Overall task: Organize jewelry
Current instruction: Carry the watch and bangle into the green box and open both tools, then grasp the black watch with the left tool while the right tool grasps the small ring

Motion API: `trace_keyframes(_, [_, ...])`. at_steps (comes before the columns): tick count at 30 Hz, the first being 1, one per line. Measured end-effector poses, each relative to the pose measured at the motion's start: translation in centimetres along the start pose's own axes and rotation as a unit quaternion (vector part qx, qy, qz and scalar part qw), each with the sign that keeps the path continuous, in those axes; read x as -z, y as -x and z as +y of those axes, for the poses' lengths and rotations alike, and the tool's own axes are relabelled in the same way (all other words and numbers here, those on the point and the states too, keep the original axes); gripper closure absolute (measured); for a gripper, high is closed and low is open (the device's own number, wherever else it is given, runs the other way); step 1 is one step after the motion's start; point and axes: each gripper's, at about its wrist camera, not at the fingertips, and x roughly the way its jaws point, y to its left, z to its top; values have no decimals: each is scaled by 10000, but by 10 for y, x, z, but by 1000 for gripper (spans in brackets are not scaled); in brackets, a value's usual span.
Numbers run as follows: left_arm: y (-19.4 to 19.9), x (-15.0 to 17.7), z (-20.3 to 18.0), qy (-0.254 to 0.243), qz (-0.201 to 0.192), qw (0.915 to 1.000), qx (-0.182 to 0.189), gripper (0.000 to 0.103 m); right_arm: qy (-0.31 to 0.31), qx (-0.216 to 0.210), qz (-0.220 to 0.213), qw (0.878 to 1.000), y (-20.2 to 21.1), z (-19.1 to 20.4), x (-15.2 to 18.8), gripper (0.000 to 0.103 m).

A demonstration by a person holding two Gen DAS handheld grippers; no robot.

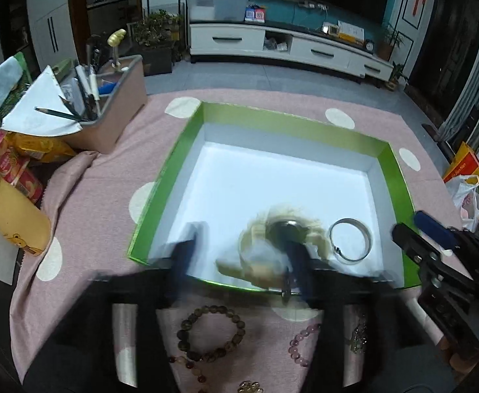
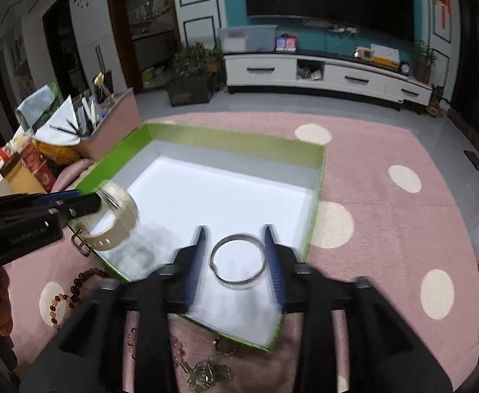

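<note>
A green-rimmed box (image 1: 288, 121) (image 2: 232, 137) with a white floor lies on the pink dotted cloth. My left gripper (image 1: 241, 232) (image 2: 79, 211) stands open over the box's near left corner. A blurred beige watch (image 1: 262, 268) (image 2: 118, 219) is by its right finger; the pads do not press on it. My right gripper (image 2: 234, 229) (image 1: 408, 222) is open too, its fingers on either side of a silver bangle (image 2: 237, 258) (image 1: 350, 240) that lies flat on the box floor.
Bead bracelets (image 1: 211, 334) (image 2: 75, 288), pink beads (image 1: 300, 344) and a metal charm piece (image 2: 206, 373) lie on the cloth in front of the box. A pink organizer with pens (image 1: 118, 98), snack packs and a yellow canister (image 1: 13, 216) crowd the left edge.
</note>
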Motion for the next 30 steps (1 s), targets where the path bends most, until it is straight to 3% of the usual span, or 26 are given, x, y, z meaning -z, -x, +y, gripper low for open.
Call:
trace_keyframes(6, [23, 9, 8, 83, -159, 9998, 69, 34, -186, -102, -77, 9997, 32, -14, 16, 54])
trace_keyframes(15, [61, 55, 27, 138, -172, 9996, 202, 34, -317, -204, 73, 9993, 72, -21, 58, 53])
trace_keyframes(30, [86, 153, 29, 29, 429, 9973, 595, 32, -220, -688, 485, 9962, 99, 0, 115, 53])
